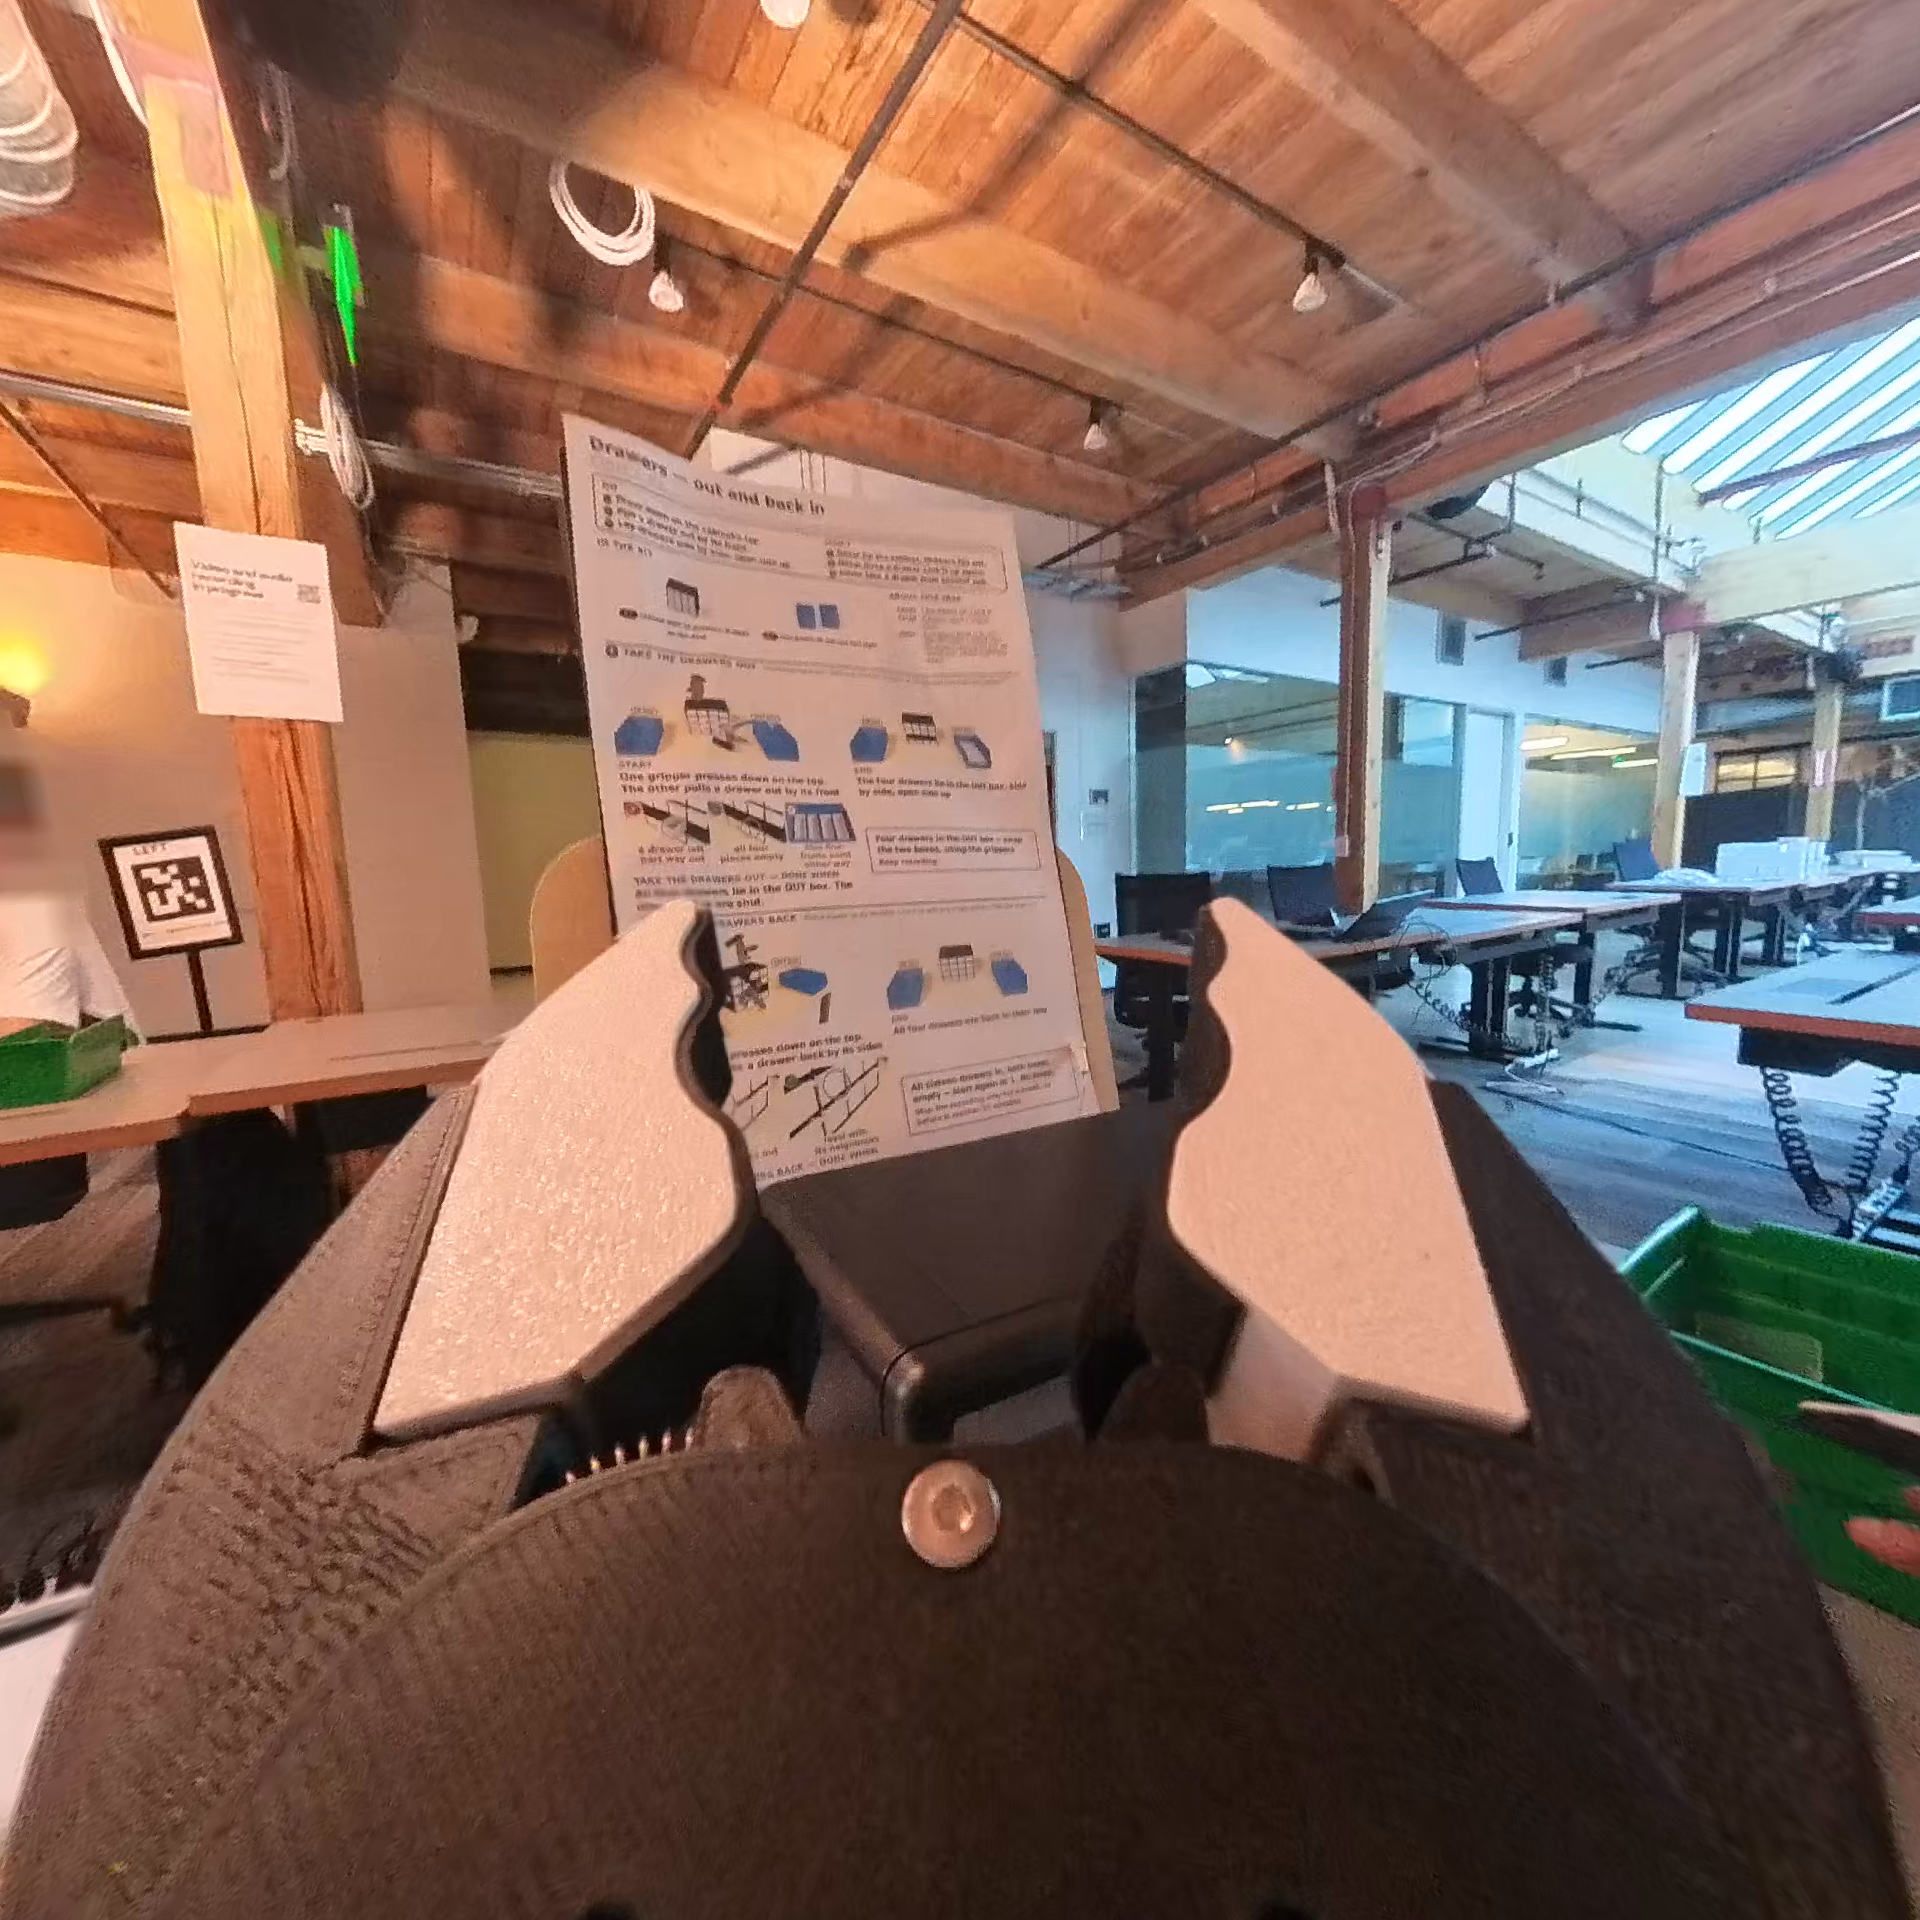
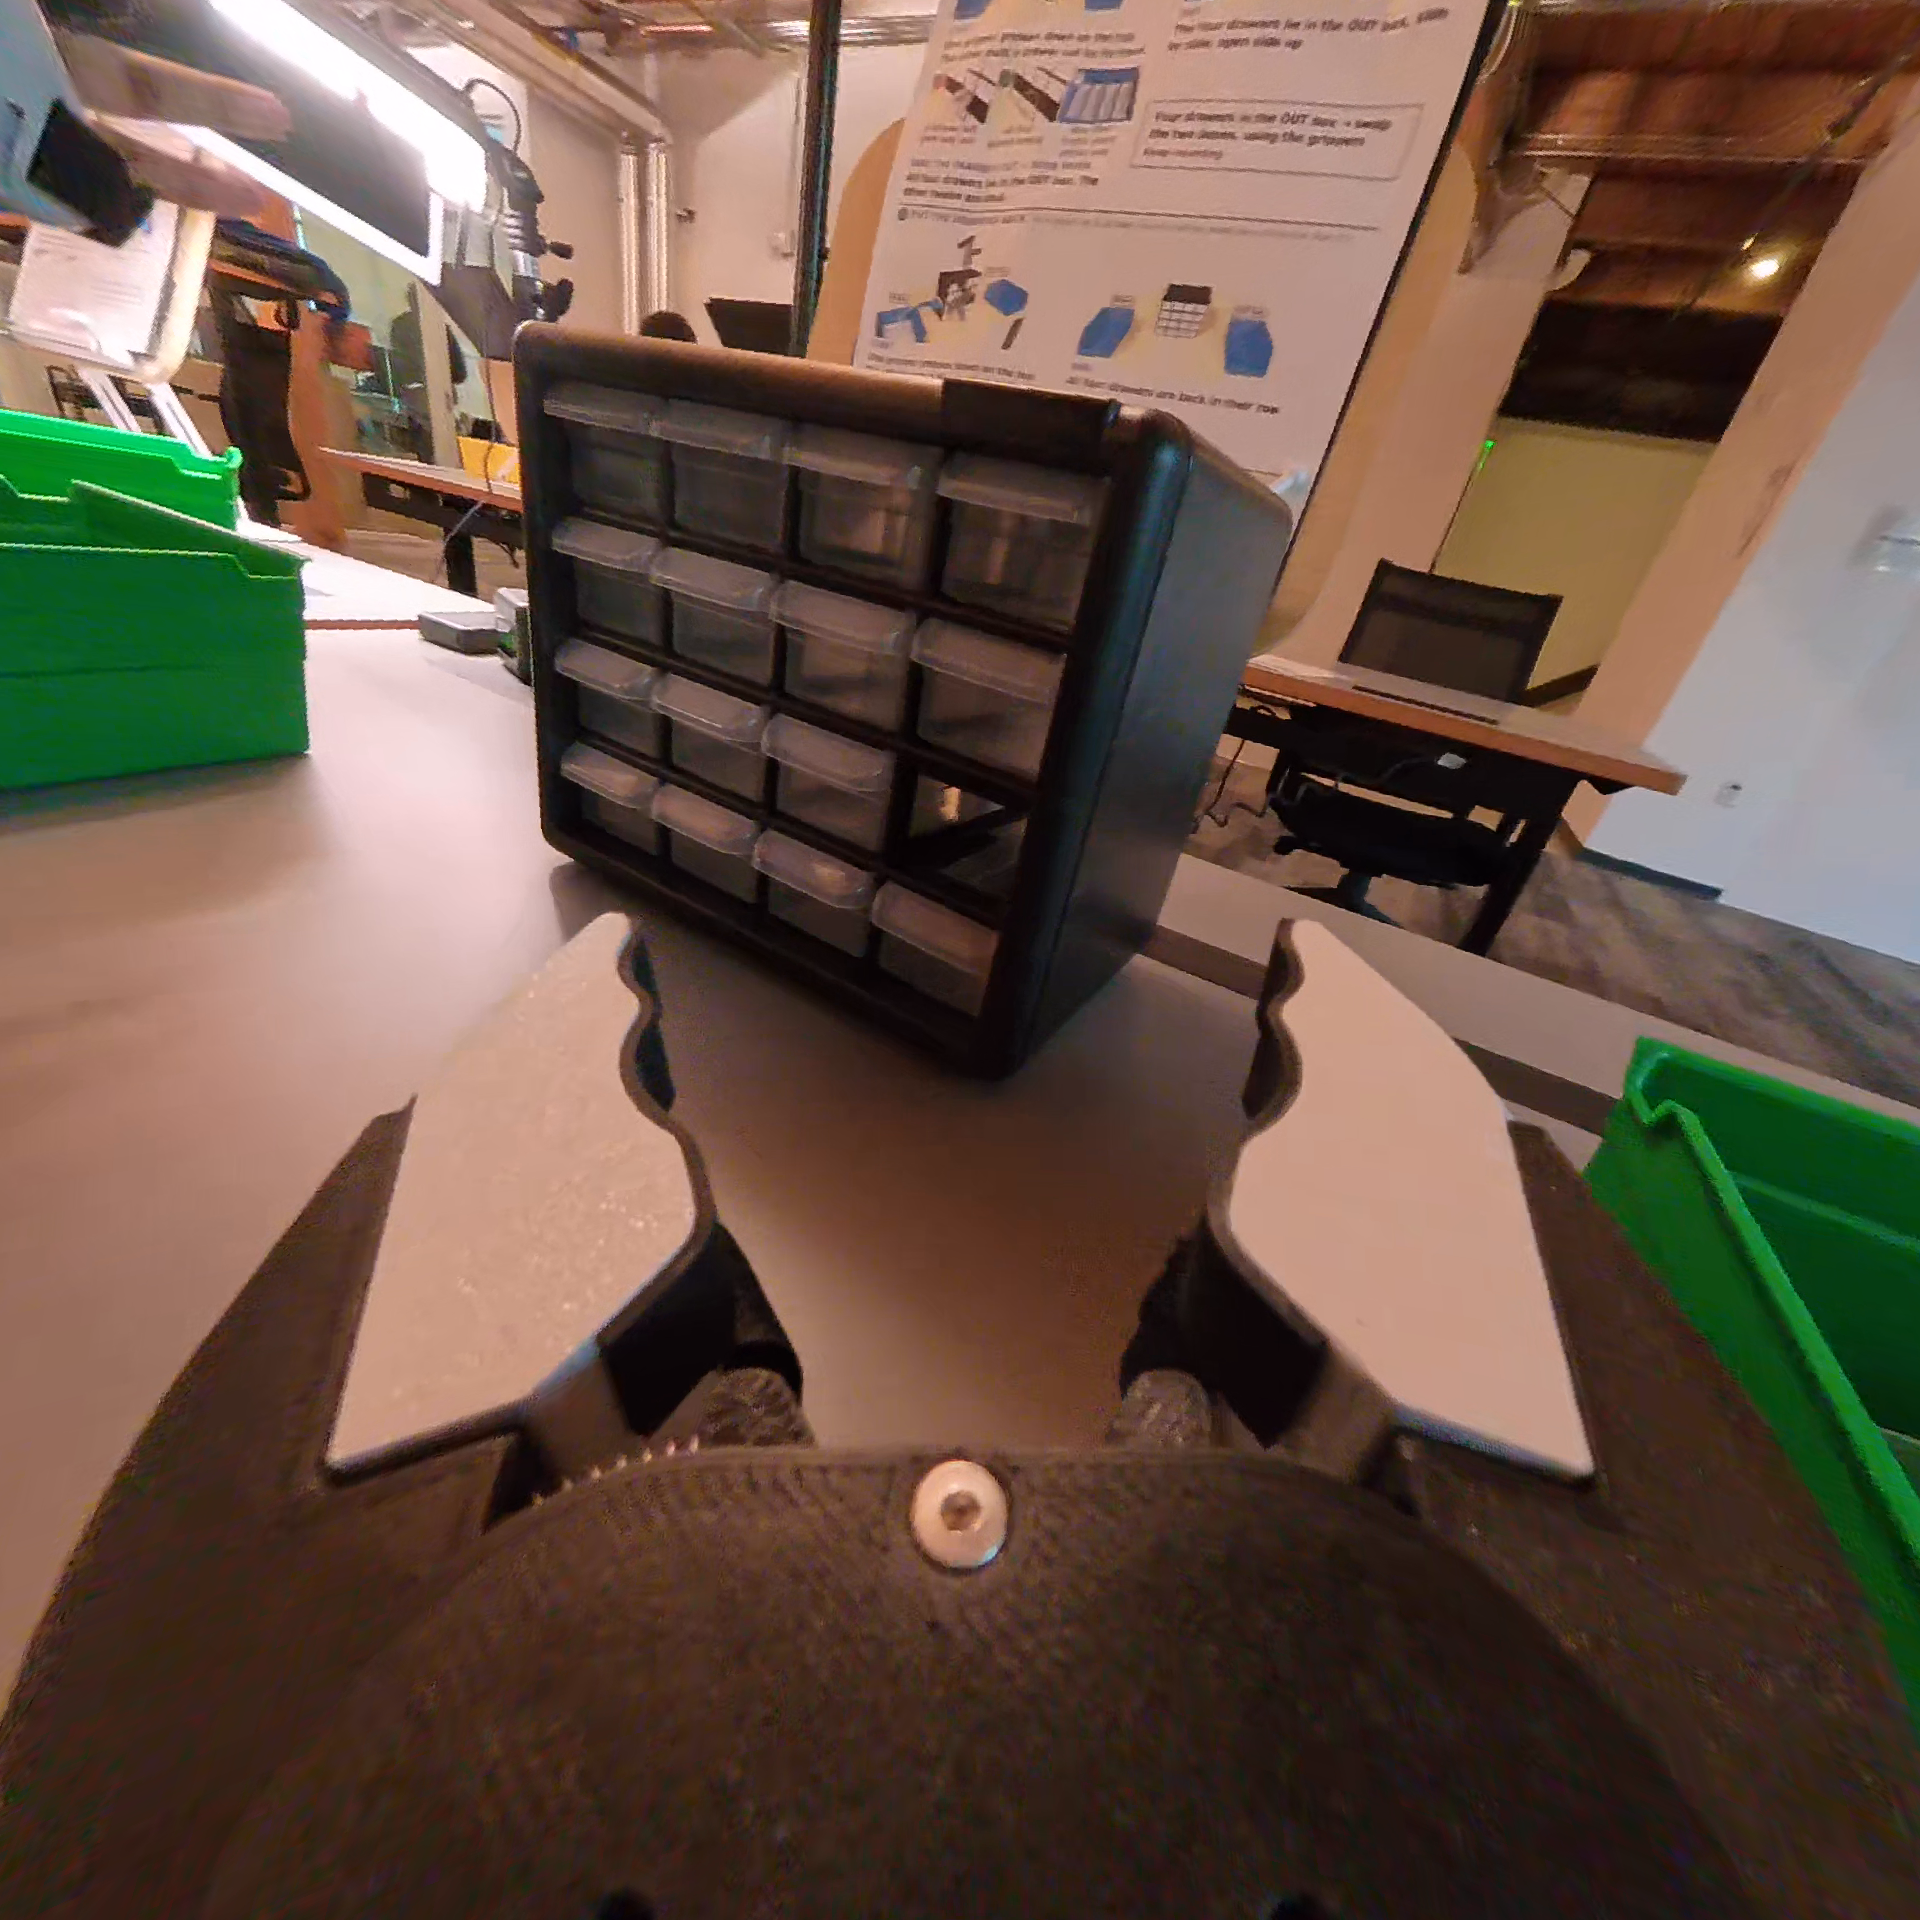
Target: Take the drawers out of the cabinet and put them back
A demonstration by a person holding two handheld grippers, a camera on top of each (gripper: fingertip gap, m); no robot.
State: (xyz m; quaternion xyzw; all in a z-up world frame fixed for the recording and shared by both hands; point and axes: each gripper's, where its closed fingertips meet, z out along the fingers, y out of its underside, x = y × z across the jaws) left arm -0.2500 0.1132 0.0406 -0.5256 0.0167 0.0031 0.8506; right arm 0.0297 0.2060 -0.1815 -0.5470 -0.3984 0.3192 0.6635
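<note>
The black cabinet stands on the grey table, with rows of clear drawers in its front. One slot, at the right end of the third row, is dark and has no drawer in it. My right gripper is open and empty, low over the table just in front of the cabinet's bottom row. My left gripper is open and empty, tilted upward, with the cabinet's black top close under its fingers. No loose drawer is in sight.
A green bin stands left of the cabinet and another to the right; the right one also shows in the left wrist view. An instruction sheet stands behind the cabinet. Desks and chairs fill the room beyond.
</note>
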